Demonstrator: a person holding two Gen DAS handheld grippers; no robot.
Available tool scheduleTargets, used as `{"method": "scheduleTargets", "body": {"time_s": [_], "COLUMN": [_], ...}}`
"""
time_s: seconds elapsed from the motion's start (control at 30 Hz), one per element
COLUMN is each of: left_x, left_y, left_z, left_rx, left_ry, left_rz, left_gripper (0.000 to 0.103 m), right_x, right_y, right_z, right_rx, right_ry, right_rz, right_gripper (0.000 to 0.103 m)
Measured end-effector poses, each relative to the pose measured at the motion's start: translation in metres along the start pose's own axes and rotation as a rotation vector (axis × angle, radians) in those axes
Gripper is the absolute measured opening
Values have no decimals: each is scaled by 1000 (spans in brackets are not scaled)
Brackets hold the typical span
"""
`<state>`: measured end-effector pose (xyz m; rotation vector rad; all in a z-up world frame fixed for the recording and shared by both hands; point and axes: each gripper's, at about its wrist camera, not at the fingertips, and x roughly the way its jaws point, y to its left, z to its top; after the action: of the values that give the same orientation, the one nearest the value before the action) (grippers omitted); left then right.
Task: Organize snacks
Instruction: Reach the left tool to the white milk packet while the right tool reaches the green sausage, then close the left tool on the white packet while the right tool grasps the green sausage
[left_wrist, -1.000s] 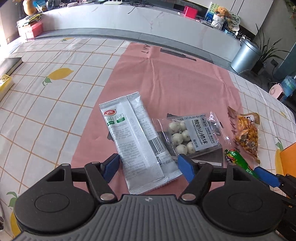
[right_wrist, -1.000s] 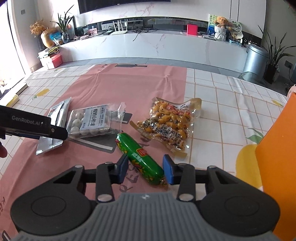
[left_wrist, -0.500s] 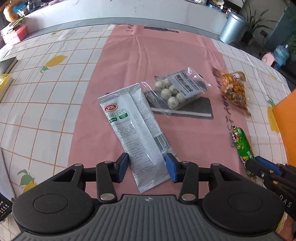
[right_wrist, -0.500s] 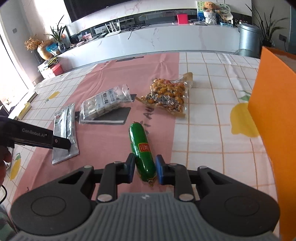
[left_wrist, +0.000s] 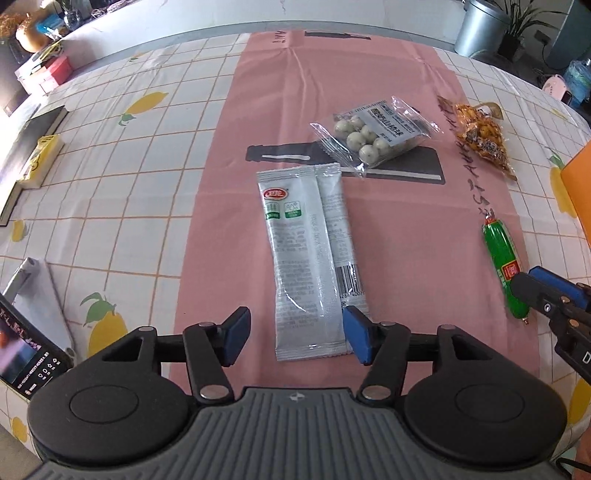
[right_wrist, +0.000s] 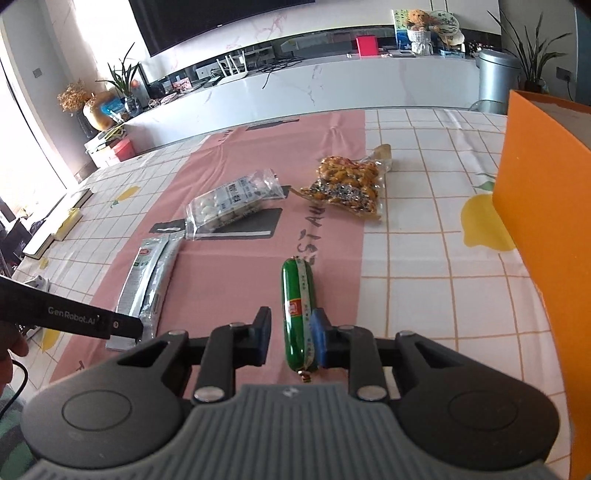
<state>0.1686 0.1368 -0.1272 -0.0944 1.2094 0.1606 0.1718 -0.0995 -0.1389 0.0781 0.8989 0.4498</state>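
- Left wrist view: the silver snack packet (left_wrist: 306, 251) lies flat on the pink runner of the counter (left_wrist: 110, 184). Its long axis runs straight away from the left hand-held gripper (left_wrist: 295, 336), and its near end sits between the pads.
- The jaws here have just been opening and stand about half wide. The right pad is at the packet's edge and the left pad is clear of it, so nothing is gripped.
- This hand is plainly the nearer one to the packet. I judge that a flat film pack will need pinching across its narrow width.
- Beyond it, almost touching its far end, is a clear bag of white balls (left_wrist: 373, 136). A bag of nuts (left_wrist: 480, 138) lies further right. A phone (left_wrist: 26, 354) sits at the left edge, out of the way.
- Right wrist view: the green sausage (right_wrist: 297, 295) lies lengthwise, pointing away from the right hand-held gripper (right_wrist: 290, 339), with its near end between the pads.
- These jaws are narrow and have just eased open a little. The right pad rests against the sausage and a sliver of runner shows at the left pad, so it is not clamped.
- The orange box (right_wrist: 546, 221) stands upright to the right, probably the place to put things, and nothing lies between it and the sausage.
- The two tools are near each other but apart.
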Motion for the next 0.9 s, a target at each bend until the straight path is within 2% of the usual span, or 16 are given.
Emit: {"method": "scheduleTargets", "body": {"time_s": [0.03,0.13,0.2,0.3,0.5,0.63,0.8,0.9], "left_x": [-3,-11,-12,-6,7,13,18,21], "left_y": [3,10,10,5,13,12,2,-2], "left_z": [0,1,3,6,3,-1,0,1], "left_rx": [-19,-87,-110,-108,-218,-238,-194,-151], "left_ry": [-21,-93,-135,-159,-169,-197,-217,-212], "left_rz": [-10,-88,-118,-102,-137,-144,-96,-19], "left_gripper": [73,85,86,86,86,87,90,90], "right_x": [1,3,4,8,19,24,29,32], "right_y": [2,6,8,8,10,13,13,11], "right_z": [1,4,6,9,10,8,6,5], "right_rx": [0,-6,-12,-14,-36,-60,-71,-59], "right_ry": [2,-9,-27,-33,-14,-18,-16,-7], "right_rz": [7,-8,-43,-79,-98,-108,-105,-95], "right_gripper": [28,29,29,31,32,32,32,32]}}
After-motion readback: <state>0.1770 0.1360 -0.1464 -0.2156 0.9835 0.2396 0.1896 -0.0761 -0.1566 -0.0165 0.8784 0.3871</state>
